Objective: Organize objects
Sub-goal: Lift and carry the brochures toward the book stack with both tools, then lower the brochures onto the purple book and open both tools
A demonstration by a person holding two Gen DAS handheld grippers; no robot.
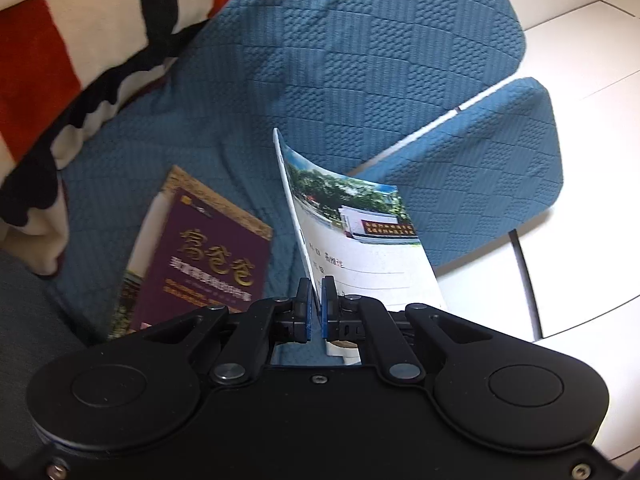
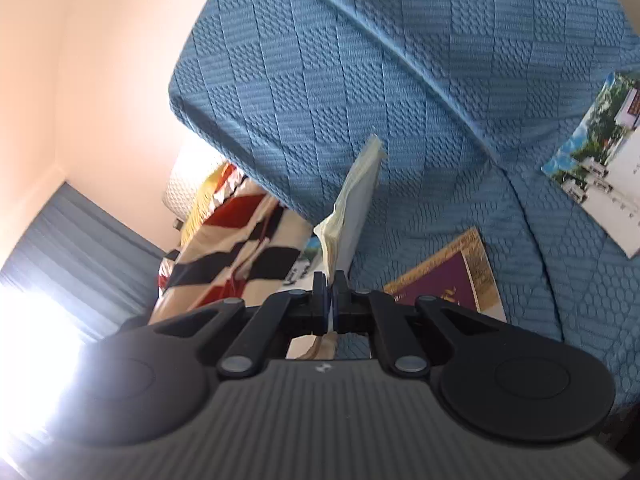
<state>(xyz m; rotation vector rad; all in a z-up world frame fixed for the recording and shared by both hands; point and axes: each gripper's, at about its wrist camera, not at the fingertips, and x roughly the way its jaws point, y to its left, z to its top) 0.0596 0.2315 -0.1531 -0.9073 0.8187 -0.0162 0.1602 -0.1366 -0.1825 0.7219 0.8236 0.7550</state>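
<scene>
My left gripper (image 1: 316,286) is shut on the edge of a thin booklet (image 1: 360,236) with a photo of trees and a building on its cover; it stands on edge above the blue sofa seat. The same booklet (image 2: 600,168) shows at the right of the right wrist view. My right gripper (image 2: 330,278) is shut on a worn cream-paged book (image 2: 354,208), which is held upright. A purple book with gold lettering (image 1: 208,256) lies flat on the seat, also seen as the purple book (image 2: 444,280) just right of the right gripper.
A blue quilted sofa (image 1: 340,60) fills both views, with its armrest (image 1: 488,176) on the right. A red, black and cream patterned blanket (image 1: 68,68) lies at the left. White tiled floor (image 1: 580,40) lies beyond. A pale wall (image 2: 112,60) and bright window (image 2: 36,340) stand left.
</scene>
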